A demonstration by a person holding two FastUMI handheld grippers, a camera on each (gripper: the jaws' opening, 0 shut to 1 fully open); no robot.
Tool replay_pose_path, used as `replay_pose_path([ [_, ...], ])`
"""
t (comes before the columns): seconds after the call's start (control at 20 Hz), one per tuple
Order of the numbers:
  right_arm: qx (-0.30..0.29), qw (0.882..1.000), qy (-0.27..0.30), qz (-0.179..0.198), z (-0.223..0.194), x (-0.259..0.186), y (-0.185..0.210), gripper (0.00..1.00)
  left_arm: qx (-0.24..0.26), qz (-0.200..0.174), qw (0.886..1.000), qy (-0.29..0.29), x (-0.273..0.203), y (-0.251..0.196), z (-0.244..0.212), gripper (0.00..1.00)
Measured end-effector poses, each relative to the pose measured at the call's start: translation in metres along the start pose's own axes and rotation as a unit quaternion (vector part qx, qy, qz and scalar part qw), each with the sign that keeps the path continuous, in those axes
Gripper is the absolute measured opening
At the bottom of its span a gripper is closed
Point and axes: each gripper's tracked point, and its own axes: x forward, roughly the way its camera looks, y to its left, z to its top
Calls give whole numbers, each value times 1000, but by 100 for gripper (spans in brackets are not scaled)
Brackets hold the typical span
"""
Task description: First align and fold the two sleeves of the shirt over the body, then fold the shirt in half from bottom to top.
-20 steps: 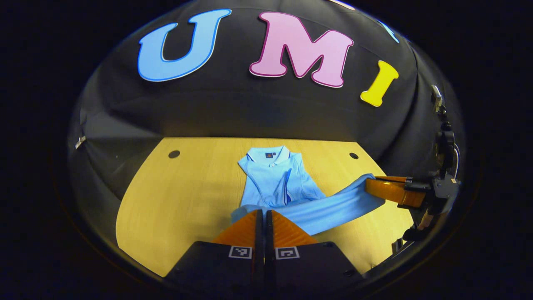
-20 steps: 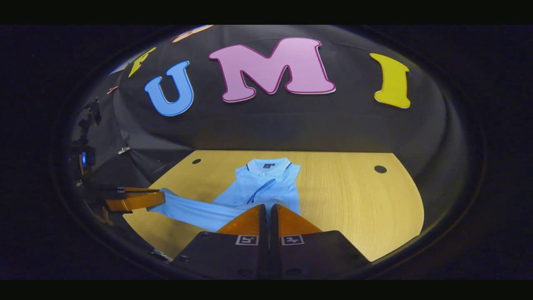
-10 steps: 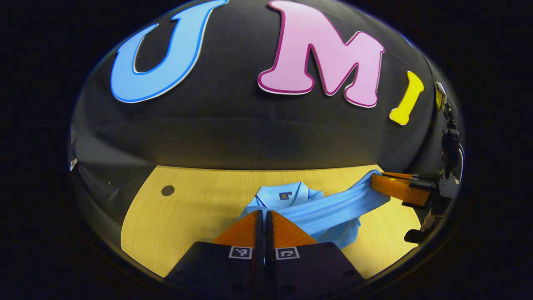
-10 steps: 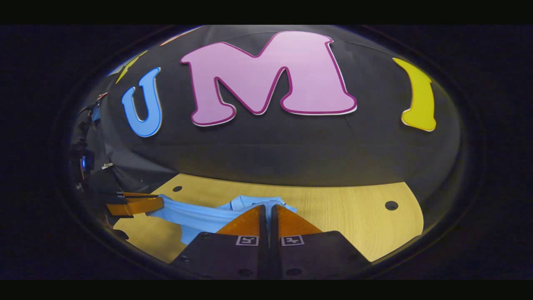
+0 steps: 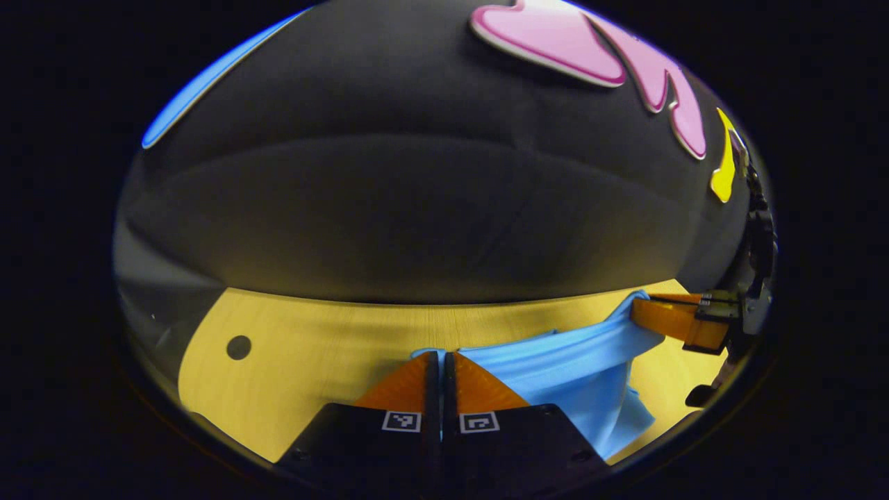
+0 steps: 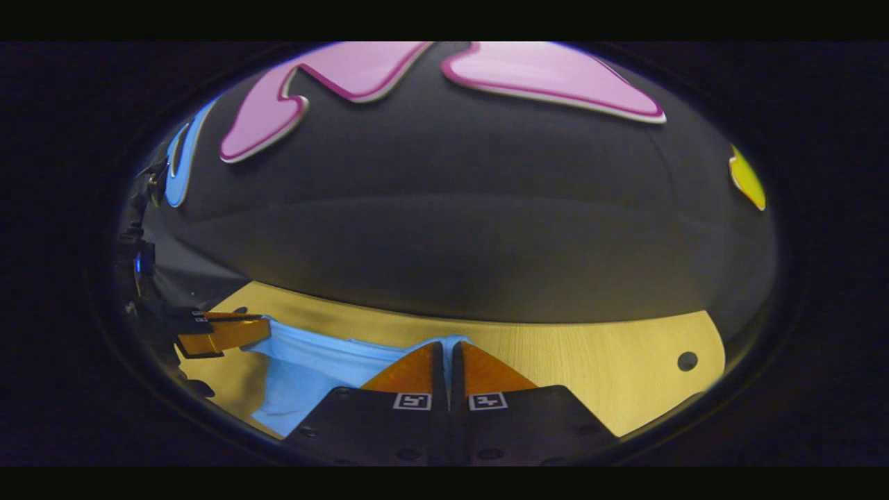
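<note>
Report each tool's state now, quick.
Left tool: closed, pinching the blue shirt hem.
Right tool: closed, pinching the shirt's hem at its other corner.

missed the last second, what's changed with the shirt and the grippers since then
Both grippers carried the shirt's bottom edge up and toward the far side of the table, covering the collar. The left gripper and right gripper stayed shut on that edge.
</note>
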Motion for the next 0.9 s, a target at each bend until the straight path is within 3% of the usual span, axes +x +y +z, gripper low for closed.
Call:
replay_pose_path([
  [0.15,4,1000,5,-12,-17,20,-4,0,13,6,1000,-13,28,8,-8,6],
  [0.25,0,1000,19,-17,-27,21,-4,7,22,29,999,-22,33,18,-8,9],
  [0.3,-2,1000,25,-19,-31,20,-6,17,20,33,999,-23,32,19,-8,16],
  [0.35,-1,999,24,-20,-32,15,-7,19,12,28,999,-23,28,15,-9,33],
  [0.4,4,1000,15,-19,-29,8,-4,39,4,21,999,-28,20,10,-5,49],
  [0.55,4,999,-21,-28,-8,-34,-5,85,19,20,996,-81,-29,5,18,99],
  [0.6,-3,999,-35,-35,1,-52,-6,100,28,20,995,-97,-50,0,27,100],
  [0.8,-19,994,-93,-60,33,-140,-3,100,45,-2,986,-158,-150,-24,59,100],
  [0.9,-10,993,-112,-48,50,-188,3,100,50,-10,981,-186,-209,-34,82,99],
])
